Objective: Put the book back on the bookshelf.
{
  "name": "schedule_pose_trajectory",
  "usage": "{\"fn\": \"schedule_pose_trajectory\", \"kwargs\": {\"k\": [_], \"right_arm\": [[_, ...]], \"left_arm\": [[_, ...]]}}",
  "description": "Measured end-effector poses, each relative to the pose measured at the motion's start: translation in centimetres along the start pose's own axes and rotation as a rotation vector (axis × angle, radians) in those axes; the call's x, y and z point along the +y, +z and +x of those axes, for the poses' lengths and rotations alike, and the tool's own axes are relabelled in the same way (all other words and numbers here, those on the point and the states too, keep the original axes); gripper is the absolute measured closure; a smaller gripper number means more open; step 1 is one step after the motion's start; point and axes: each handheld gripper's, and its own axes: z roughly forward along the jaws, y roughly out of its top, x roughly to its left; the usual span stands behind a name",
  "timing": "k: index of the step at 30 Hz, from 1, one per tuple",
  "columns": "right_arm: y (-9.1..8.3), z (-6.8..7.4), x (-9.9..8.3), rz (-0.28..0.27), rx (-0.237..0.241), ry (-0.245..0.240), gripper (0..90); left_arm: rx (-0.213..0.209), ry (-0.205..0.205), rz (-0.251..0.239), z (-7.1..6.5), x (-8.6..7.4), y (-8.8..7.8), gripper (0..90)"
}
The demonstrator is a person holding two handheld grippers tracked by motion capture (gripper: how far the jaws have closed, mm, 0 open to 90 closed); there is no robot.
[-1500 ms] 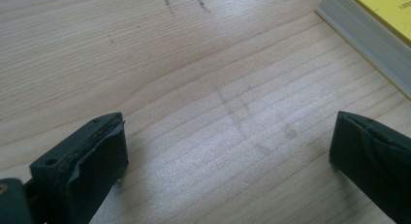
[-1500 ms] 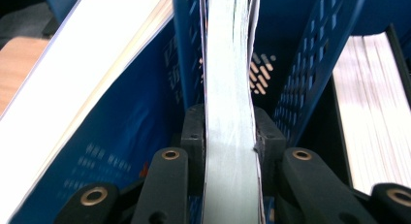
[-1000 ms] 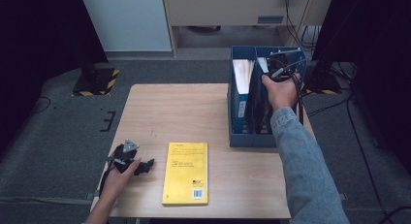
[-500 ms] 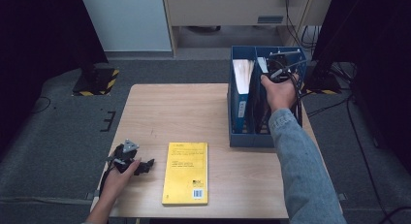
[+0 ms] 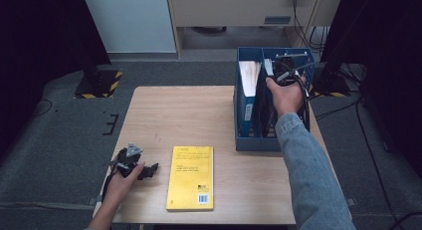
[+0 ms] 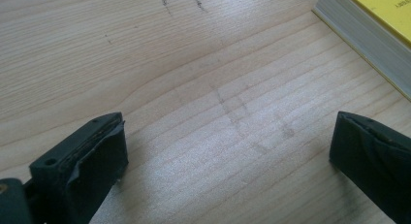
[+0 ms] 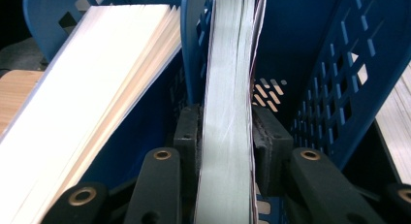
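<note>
Grey carpet point(image 5: 59, 120) lay around everything we worked at, with a pale cabinet point(image 5: 130, 21) and a beige shelf unit point(image 5: 239, 8) behind, dark stands to either side and a black-and-yellow striped base point(image 5: 99, 85) on the floor at the far left. Our counter point(image 5: 189, 115) was light wood, faintly scuffed with pencil-like marks in the left gripper view. On its far right corner stood the blue file rack point(image 5: 249, 135), with a white sheaf of paper point(image 5: 249, 75) leaning in its left compartment. Near the front edge lay the yellow book point(image 5: 191, 177), flat, cover up.

We held the right gripper point(image 7: 227, 136) down in the rack's next compartment, where a thin book point(image 7: 228, 88) stood upright on edge. Its jaws had just been easing apart a little; the book sat between them with the pads still against both covers.

Our left gripper point(image 6: 228, 151) rested on the counter just left of the yellow book, jaws spread wide over bare wood.
</note>
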Motion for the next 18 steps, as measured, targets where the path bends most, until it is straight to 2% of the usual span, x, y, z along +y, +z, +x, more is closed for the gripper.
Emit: {"fn": "schedule_pose_trajectory", "kwargs": {"k": [7,11,14,18], "right_arm": [[-0.43,0.19,-0.03,0.011,0.023,-0.017,62.3],[-0.58,0.48,-0.25,0.017,0.013,-0.039,59.7],[-0.49,0.52,-0.57,0.028,0.013,-0.045,61.2],[-0.41,0.22,-0.93,0.029,-0.004,-0.043,70.4]], "left_arm": [[0.0,0.0,0.001,0.0,0.0,0.0,0.0],[0.0,0.0,0.001,0.0,0.01,0.0,0.0],[0.0,0.001,0.001,0.0,0.01,0.0,0.0],[-0.001,0.0,0.0,-0.01,0.02,0.01,0.0]]}}
